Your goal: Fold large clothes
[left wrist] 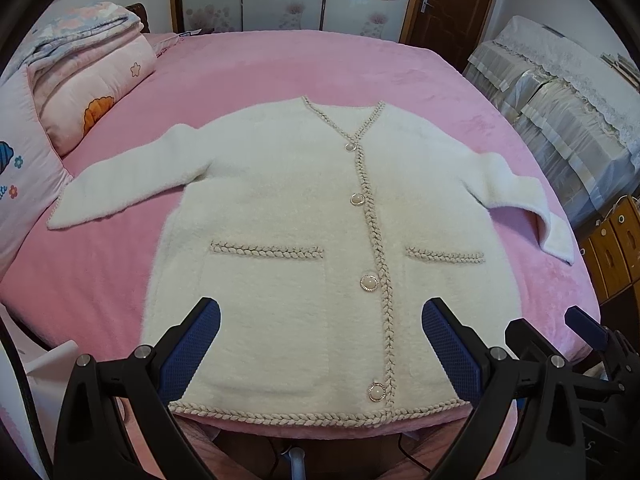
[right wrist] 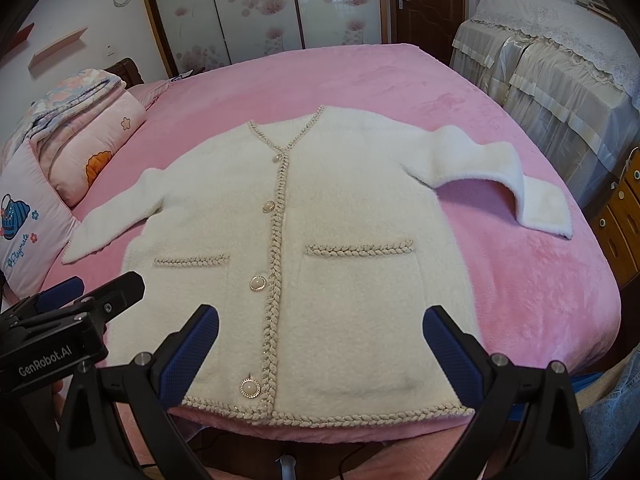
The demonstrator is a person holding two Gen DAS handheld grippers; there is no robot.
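Lying face up and buttoned on the pink bed (left wrist: 280,68), the cream cardigan (left wrist: 304,216) is spread flat with its braided hem (left wrist: 320,414) at the near edge and its neckline toward the far side. Both sleeves stretch outward: the left sleeve (left wrist: 120,176) reaches toward the pillows (left wrist: 24,168) at the left, and the right sleeve (right wrist: 508,176) bends at the elbow, its cuff pointing back toward the near side. No fold shows anywhere on the garment, so by my judgement the folding has not begun and every step is left: sleeves in, sides over, then hem up to collar.

The left gripper (left wrist: 320,344) hovers above the near hem with its jaws spread wide, grasping nothing. The right gripper (right wrist: 320,348) hangs just beside it in the same way, released and empty, apart from the cloth. Folded quilts (right wrist: 80,128) sit at the far left corner, well apart from the cardigan
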